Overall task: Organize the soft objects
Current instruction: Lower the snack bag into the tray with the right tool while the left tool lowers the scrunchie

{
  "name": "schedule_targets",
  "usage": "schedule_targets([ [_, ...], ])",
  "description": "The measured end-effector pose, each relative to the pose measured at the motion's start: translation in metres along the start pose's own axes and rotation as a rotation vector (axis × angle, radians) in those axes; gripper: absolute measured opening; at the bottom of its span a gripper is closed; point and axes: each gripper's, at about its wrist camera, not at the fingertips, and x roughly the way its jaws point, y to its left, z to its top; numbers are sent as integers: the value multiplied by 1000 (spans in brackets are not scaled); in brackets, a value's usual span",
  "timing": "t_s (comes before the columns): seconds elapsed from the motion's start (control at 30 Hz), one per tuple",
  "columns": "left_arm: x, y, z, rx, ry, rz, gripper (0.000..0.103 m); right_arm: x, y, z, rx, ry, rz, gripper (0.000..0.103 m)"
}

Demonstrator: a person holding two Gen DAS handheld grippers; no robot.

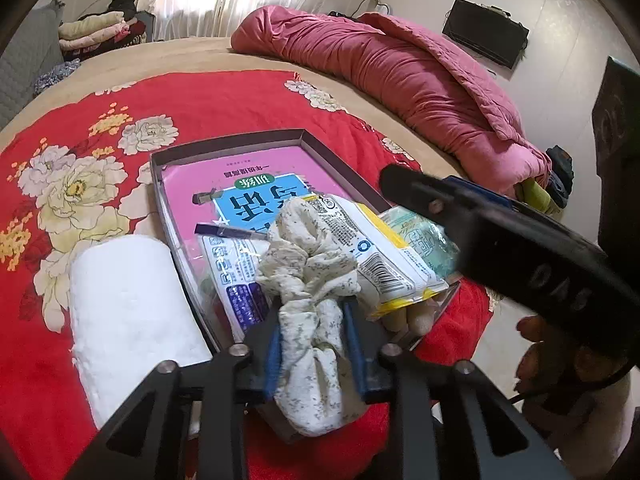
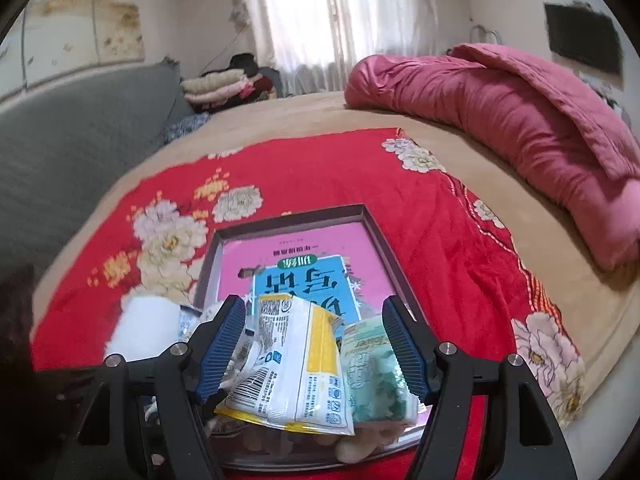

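Trays: one shallow dark tray (image 1: 308,142) on the bed, pink booklet (image 1: 256,172) flat inside.
Socks: one speckled cream sock (image 1: 312,280), bunched, draped over the tray's near edge.
Packets: three; yellow-white packet (image 2: 296,364), green packet (image 2: 372,364), blue-printed packet (image 1: 236,276), all piled at the tray's near end.
Paper rolls: one white roll (image 1: 124,320) just left of the tray.
Left gripper (image 1: 314,350): blue pads slightly apart, sock between them, contact unclear.
Right gripper (image 2: 314,348): jaws wide apart, straddling the yellow-white and green packets, not pressing.
Surface: red floral blanket (image 1: 200,108) over a tan sheet.
Room: rolled pink quilt (image 2: 520,120), curtained window, grey headboard.
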Motion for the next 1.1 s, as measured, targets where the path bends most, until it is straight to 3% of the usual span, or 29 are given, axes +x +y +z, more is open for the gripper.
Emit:
schedule_targets([
  [0.13, -1, -4, 1, 18, -5, 10, 39, -4, -9, 0, 54, 4, 12, 73],
  [0.63, -19, -3, 3, -5, -42, 12, 63, -31, -4, -1, 29, -17, -64, 73],
  [1.1, -48, 11, 6, -45, -99, 47, 66, -52, -6, -5, 38, -39, -99, 74],
])
